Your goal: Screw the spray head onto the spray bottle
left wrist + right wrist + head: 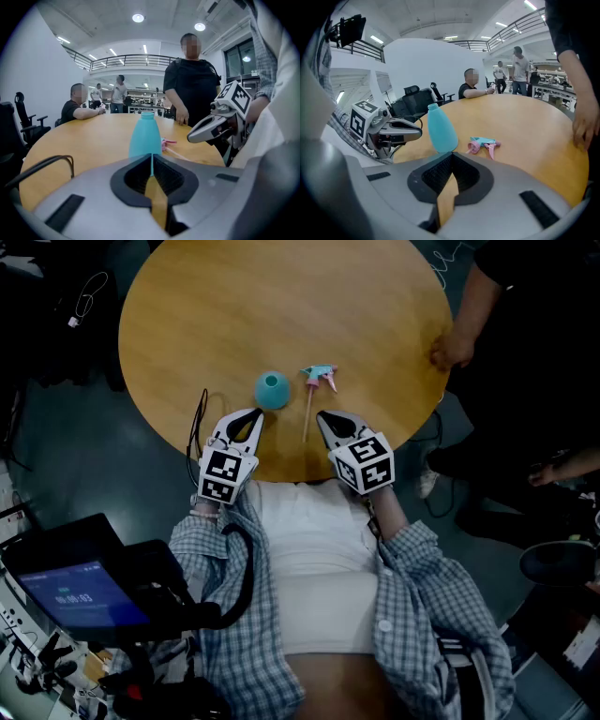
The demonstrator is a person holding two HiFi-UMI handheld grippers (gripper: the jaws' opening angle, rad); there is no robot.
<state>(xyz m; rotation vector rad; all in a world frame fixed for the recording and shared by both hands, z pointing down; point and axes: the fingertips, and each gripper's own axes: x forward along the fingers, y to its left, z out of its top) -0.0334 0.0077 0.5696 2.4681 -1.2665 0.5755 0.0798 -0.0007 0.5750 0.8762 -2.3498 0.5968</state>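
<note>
A teal spray bottle [272, 390] stands upright and capless on the round wooden table [281, 306]. The same bottle [146, 136] rises straight ahead of my left jaws, and in the right gripper view the bottle [440, 130] is ahead to the left. The spray head [320, 378], teal and pink with a long dip tube, lies flat to the bottle's right; it also shows as the spray head [483, 144] on the wood. My left gripper [251, 415] and right gripper [325, 417] both rest shut and empty at the table's near edge, short of both objects.
A person's hand [448, 350] rests on the table's right rim. A black cable [199, 423] loops over the near left edge. A screen [70, 596] on a stand is at lower left. Other people sit and stand beyond the table in the left gripper view.
</note>
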